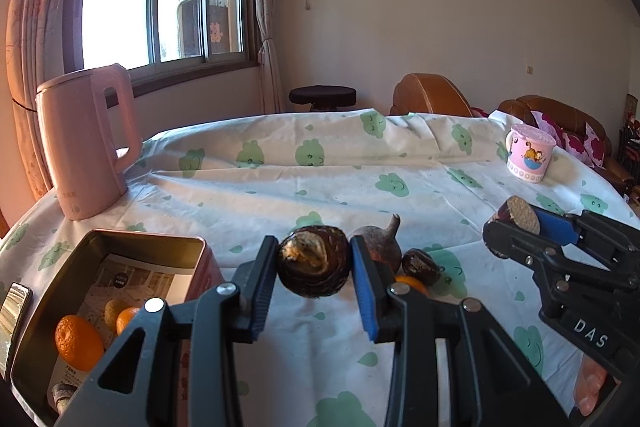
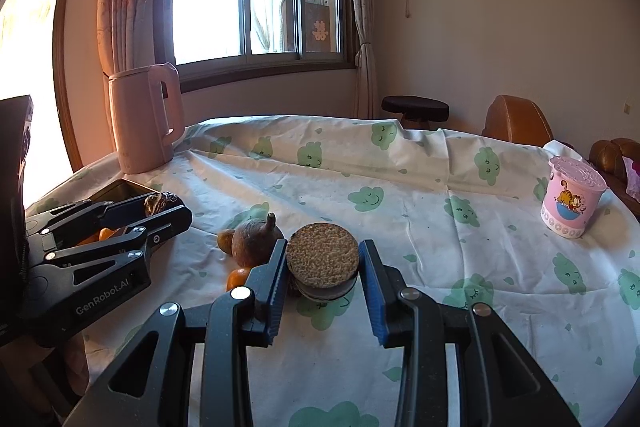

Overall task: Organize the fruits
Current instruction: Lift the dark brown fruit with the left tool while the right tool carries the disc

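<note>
Currently the left gripper [image 1: 314, 265] is clamped on a dark scaly fruit [image 1: 313, 261] beside the tin box [image 1: 132, 241]; the right gripper [image 2: 323, 267] is clamped on a cut-faced purple piece [image 2: 322, 255]. Broad bare tablecloth [image 2: 420, 227] lies rightward. Only the left view shows oranges [image 1: 78, 343] inside the box.

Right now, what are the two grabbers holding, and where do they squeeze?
The left gripper squeezes a dark brown round fruit by its sides. The right gripper squeezes a cut purple piece by its sides.
</note>
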`<state>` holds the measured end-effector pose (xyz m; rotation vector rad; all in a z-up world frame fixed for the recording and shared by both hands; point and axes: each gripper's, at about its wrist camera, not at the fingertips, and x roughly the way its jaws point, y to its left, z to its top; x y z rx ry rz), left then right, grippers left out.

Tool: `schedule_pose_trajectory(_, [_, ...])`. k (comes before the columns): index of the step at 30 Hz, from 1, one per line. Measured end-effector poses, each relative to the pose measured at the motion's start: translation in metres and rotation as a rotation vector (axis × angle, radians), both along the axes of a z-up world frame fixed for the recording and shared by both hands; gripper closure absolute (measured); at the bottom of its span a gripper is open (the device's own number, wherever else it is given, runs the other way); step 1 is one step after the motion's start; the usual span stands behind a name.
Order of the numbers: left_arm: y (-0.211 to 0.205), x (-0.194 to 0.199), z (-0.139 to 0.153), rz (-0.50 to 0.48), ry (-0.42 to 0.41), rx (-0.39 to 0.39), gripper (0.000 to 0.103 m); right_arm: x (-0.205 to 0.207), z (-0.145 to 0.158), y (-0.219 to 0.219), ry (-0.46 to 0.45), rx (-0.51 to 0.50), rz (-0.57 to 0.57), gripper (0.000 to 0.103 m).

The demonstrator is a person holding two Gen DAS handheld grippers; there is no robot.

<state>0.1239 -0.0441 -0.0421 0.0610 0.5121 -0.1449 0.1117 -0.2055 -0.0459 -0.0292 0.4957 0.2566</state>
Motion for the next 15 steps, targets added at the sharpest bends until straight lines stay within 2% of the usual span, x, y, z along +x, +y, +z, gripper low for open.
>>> schedule_pose_trajectory(15, [0.004, -0.024, 0.011, 0.057, -0.136, 0.005, 0.065, -0.013, 0.006, 0.002, -0.08, -0.015, -0.004, 0.066])
